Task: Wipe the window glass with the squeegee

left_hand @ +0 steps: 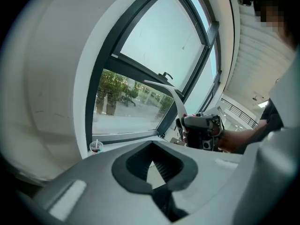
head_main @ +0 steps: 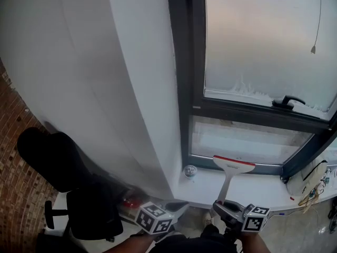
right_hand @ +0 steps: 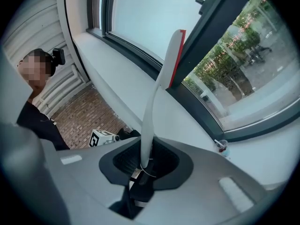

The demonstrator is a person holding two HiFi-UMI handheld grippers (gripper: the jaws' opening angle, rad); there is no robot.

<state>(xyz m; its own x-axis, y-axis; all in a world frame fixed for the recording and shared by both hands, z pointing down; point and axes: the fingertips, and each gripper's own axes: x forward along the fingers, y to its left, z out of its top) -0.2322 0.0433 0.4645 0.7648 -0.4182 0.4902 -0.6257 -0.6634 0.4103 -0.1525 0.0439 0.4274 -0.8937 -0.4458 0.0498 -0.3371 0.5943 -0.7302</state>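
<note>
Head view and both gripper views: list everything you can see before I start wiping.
squeegee: one, white with a red blade strip, upright above the sill
upper pane: one, hazy white, top of the window
lower pane: one, clear, just above the sill
frame: one, dark grey, around both panes
window handle: one, black, at the upper pane's bottom edge
sill: one, white
cup: one, colour unclear, with a straw, in the sill's left corner
pull cord: one, thin, at upper right
office chair: one, black, lower left
left gripper: grey, open, empty
right gripper: grey, shut on the squeegee's handle
</note>
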